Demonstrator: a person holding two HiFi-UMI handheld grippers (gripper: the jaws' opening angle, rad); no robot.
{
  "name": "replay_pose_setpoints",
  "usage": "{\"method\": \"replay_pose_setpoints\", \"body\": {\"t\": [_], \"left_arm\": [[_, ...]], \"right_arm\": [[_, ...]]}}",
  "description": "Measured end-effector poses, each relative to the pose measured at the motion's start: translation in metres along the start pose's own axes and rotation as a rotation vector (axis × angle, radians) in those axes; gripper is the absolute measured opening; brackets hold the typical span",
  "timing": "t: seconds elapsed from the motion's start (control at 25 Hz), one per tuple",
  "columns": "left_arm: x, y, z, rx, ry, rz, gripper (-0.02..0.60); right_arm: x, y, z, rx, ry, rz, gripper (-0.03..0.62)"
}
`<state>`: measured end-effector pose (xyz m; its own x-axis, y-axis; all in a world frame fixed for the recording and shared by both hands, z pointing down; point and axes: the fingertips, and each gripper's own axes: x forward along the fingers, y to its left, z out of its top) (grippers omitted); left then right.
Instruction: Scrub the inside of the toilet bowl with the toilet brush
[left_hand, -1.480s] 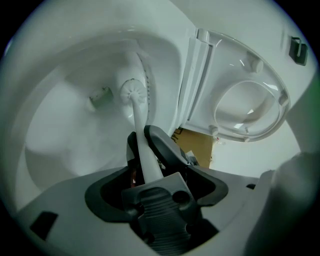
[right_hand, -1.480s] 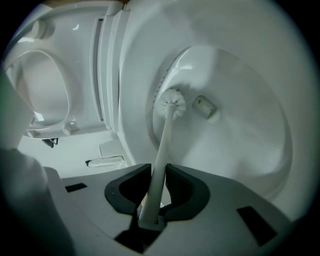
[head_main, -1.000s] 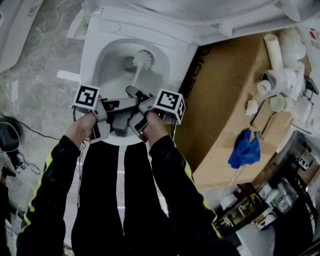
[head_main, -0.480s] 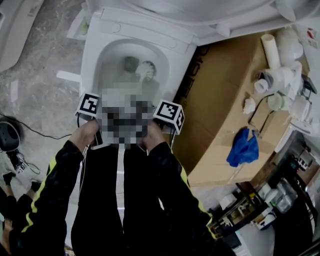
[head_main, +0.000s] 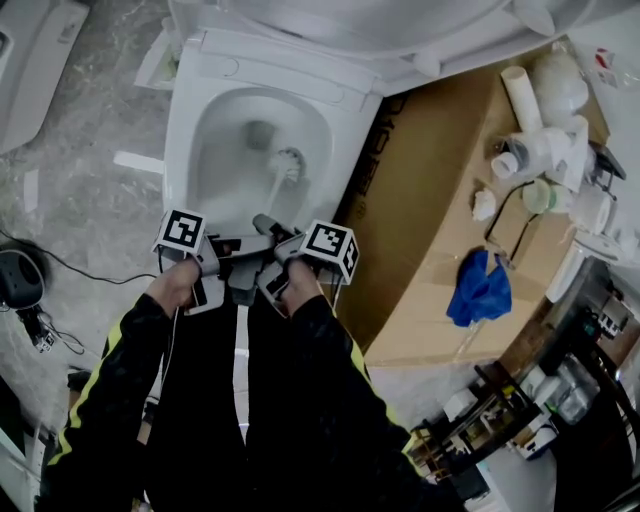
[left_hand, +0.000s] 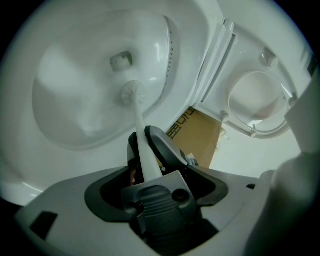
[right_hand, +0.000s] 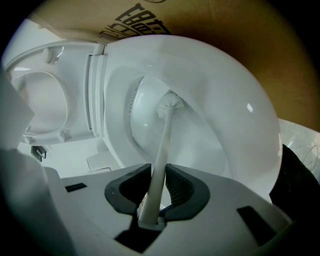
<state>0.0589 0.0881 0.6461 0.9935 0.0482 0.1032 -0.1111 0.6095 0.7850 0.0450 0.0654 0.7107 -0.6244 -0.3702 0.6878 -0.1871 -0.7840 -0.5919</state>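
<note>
The white toilet bowl is open below me, with the drain hole at its back. The toilet brush head rests against the bowl's inner right side, close to the drain. Its white handle runs back to both grippers, which sit side by side at the near rim. My left gripper is shut on the handle, with the brush head ahead in the bowl. My right gripper is also shut on the handle, below the brush head in the bowl.
The seat and lid are raised behind the bowl. A brown cardboard box stands tight against the toilet's right side, with a blue cloth and white pipe fittings on it. A cable and a dark device lie on the floor at left.
Both grippers have drawn back toward the person with the handle. The brush head has slid from the back of the bowl to beside the drain, nearer me.
</note>
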Motion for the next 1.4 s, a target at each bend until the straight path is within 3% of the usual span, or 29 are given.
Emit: {"method": "replay_pose_setpoints", "body": {"t": [0.32, 0.48, 0.88, 1.4], "left_arm": [[-0.006, 0.009, -0.025, -0.057, -0.030, 0.022, 0.356], [-0.014, 0.014, -0.035, -0.106, -0.084, 0.030, 0.356], [-0.040, 0.027, -0.063, -0.175, -0.159, 0.087, 0.353], [-0.062, 0.025, -0.041, -0.200, -0.329, 0.081, 0.351]], "right_arm": [[-0.012, -0.016, -0.024, 0.050, 0.031, -0.019, 0.095], [-0.015, -0.024, -0.039, 0.074, 0.044, -0.028, 0.095], [-0.010, -0.038, -0.087, 0.127, 0.183, -0.028, 0.094], [0.017, -0.023, -0.096, 0.063, 0.312, -0.024, 0.094]]}}
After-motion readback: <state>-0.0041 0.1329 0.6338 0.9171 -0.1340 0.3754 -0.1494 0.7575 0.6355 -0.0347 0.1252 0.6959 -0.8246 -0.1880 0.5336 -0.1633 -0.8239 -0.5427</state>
